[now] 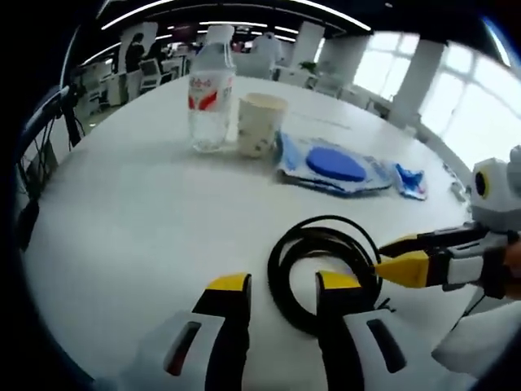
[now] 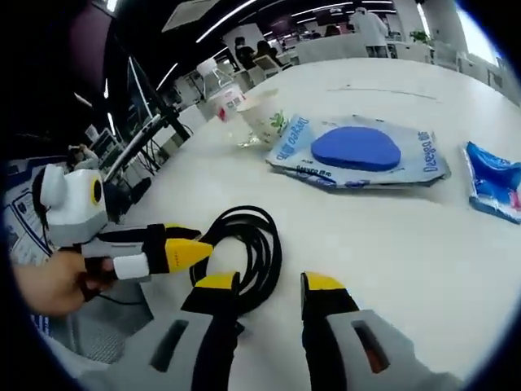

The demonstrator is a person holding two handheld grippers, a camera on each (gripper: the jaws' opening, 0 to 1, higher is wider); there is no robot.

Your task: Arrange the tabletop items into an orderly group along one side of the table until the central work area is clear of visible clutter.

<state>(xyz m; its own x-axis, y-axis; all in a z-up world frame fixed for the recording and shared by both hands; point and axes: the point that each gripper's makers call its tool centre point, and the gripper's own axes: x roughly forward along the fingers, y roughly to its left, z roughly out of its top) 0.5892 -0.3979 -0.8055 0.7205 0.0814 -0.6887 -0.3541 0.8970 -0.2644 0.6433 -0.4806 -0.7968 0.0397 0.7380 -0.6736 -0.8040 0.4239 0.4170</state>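
Lying coiled on the white table (image 1: 122, 220), the black cable (image 1: 326, 269) is sitting right at the tips of both tools, and that closeness is what the coming move is turning on. In the left gripper view, the left gripper (image 1: 281, 285) is holding its jaws apart, with the coil's near arc passing between them and over toward the right-hand jaw; nothing is clamped yet. The right gripper (image 1: 395, 265) is entering from the right of those jaws, its yellow tips reaching the coil's far edge, though whether they are pinching a strand is not possible to tell. In the right gripper view, the right gripper (image 2: 269, 285) is showing its own jaws spread, the cable (image 2: 244, 248) lying just ahead and to their left, not between them.

Beyond the jaws and well apart from the coil, a water bottle (image 1: 210, 90), a paper cup (image 1: 259, 122), a blue pad on its plastic wrapper (image 1: 335, 164) and a small blue packet (image 1: 411, 181) are already standing as a loose row. The left gripper appears better placed for the grasp.
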